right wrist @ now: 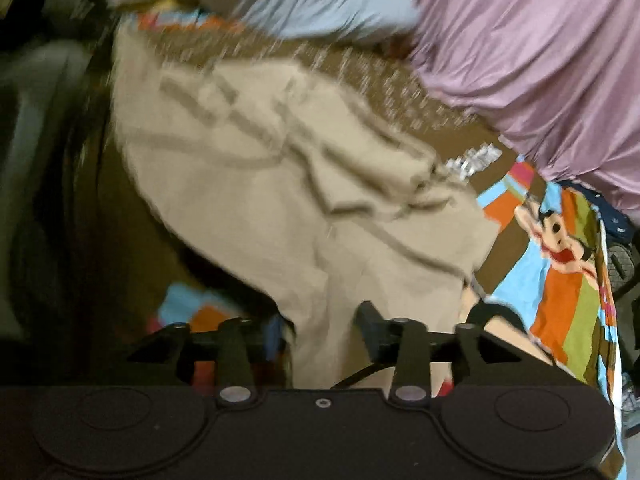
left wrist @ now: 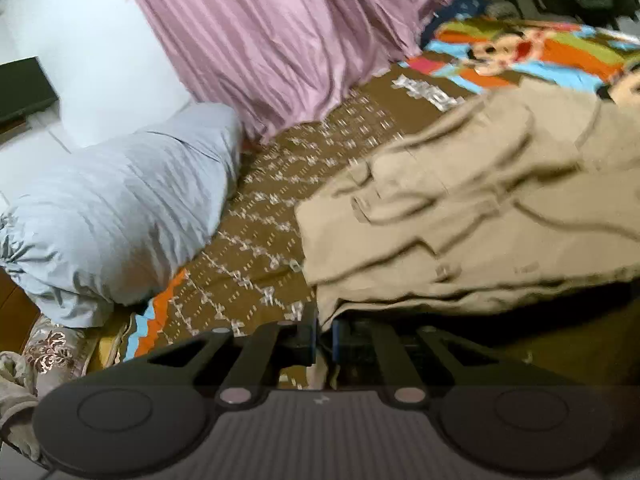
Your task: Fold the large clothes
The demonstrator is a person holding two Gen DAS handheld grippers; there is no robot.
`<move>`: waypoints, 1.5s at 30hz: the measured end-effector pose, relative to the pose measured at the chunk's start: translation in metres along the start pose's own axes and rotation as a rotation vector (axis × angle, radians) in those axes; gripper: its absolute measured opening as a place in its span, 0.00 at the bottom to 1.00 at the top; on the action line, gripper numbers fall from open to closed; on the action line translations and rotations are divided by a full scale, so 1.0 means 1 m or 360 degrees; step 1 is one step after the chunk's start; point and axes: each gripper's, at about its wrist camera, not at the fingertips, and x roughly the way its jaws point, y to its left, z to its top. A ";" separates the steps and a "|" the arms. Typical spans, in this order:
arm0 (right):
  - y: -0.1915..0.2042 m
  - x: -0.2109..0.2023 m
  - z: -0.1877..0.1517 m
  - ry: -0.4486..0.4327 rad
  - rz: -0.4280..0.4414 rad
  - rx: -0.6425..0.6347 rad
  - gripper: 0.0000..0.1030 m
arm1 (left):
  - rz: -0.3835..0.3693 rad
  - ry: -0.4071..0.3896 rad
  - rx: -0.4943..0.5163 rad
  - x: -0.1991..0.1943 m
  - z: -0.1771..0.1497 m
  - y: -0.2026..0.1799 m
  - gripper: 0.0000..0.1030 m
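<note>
Matt tan woven-cloth garment [left wrist: 480,208] lies creased on printed cotton bedsheet [left wrist: 280,200] beside sheeny mauve curtain [left wrist: 280,32].

White lettering on the brown bedsheet [left wrist: 424,92] is too blurred to read

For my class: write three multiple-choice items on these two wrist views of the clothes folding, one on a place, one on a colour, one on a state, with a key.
1. Where does the tan garment lie?
A. on the patterned brown bedspread
B. over the pillow
C. on the floor

2. What colour is the curtain?
A. green
B. pinkish purple
C. yellow

3. How stand the left gripper jaws?
A. wide apart
B. out of view
C. closed together at the garment's edge

Key: 1 A, bedspread shows around the garment; 2 B, its folds are pinkish purple; 3 C, the fingers meet at the hem.
</note>
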 end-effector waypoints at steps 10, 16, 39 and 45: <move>0.009 -0.008 -0.020 -0.0058 -0.0295 -0.0141 0.03 | 0.0019 -0.0102 -0.0159 -0.020 0.011 0.025 0.06; 0.001 -0.068 -0.017 -0.0206 -0.0545 -0.0006 0.01 | -0.0042 -0.0072 -0.0401 -0.073 0.000 0.033 0.06; -0.137 0.093 0.080 -0.0099 -0.0714 0.0096 0.08 | -0.0194 0.0155 -0.0348 0.172 0.088 0.058 0.09; -0.150 0.156 0.080 -0.0006 -0.0604 0.0220 0.11 | -0.0410 0.0303 -0.0594 0.221 0.062 0.071 0.34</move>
